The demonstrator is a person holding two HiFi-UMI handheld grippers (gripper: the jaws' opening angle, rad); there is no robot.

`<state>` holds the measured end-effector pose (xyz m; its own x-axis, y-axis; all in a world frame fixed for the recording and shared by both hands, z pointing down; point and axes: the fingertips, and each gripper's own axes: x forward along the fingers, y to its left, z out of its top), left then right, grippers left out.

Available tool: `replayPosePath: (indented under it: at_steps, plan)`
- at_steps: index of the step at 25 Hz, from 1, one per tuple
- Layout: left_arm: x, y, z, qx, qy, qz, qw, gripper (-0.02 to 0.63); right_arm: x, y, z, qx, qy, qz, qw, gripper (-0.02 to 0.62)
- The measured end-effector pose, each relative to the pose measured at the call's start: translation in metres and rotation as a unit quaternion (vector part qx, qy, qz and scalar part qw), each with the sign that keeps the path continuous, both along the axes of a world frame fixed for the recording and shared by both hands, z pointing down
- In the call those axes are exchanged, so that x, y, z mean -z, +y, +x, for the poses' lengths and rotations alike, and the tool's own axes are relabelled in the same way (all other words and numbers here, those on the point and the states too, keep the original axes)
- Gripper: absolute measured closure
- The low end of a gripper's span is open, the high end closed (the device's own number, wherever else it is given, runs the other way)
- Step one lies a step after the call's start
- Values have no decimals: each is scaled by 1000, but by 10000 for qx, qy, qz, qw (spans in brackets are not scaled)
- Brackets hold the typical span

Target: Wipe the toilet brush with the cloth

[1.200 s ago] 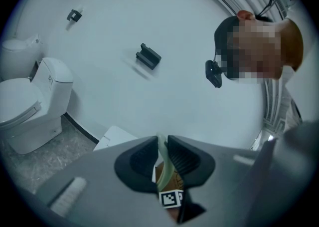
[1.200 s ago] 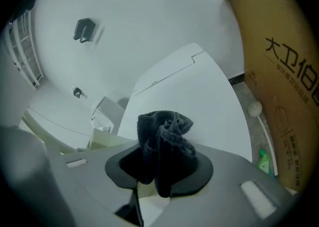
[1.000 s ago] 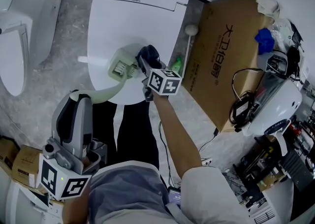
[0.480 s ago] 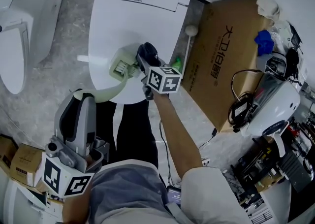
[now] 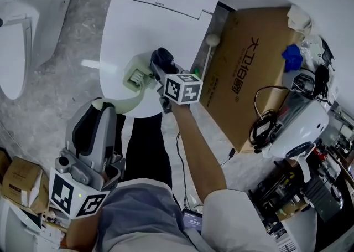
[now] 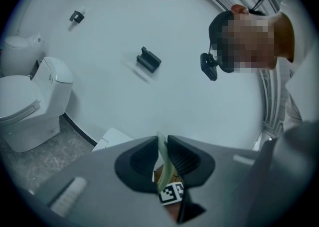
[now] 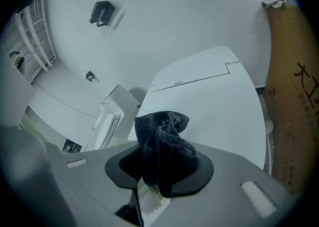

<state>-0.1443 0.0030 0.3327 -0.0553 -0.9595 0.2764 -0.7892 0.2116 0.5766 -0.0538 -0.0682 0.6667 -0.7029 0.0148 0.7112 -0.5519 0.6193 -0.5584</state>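
- Head view: the left gripper point(image 5: 103, 111) is clamping the near end of the toilet brush point(image 5: 134, 75). Its pale green handle is arcing away from the person to a head lying over the near edge of the closed toilet lid point(image 5: 160, 18). The right gripper point(image 5: 159, 72) is pinching a dark cloth point(image 5: 164, 58) just right of that head, over the same near edge. Whether cloth and head are touching, I cannot tell.
- Left gripper view: its jaws are pressing shut on the thin handle point(image 6: 162, 157), which is running on between them toward the lid. The right gripper's marker cube point(image 6: 171, 192) is showing beyond.
- Right gripper view: its jaws are squeezing the bunched cloth point(image 7: 162, 143). White bristles point(image 7: 149, 200) are peeking out just beneath it, short of the lid's near edge.
- Judging from these, the brush's long axis is running from the left gripper toward the lid. The right gripper is the nearer one to the head, so the cloth is probably needing to stroke leftward across the head and back along the handle.
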Motion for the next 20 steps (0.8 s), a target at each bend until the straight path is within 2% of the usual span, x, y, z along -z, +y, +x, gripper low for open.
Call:
replayPosePath:
  at_steps: [11,20]
  plan:
    - [0,1,-1,-24,21,58,10000,606,10,5,-27,542,63,-3,9985,485]
    - [0,3,-1,-23,25,109,9999,606,13,9,-45,975,16,-254,9949,482]
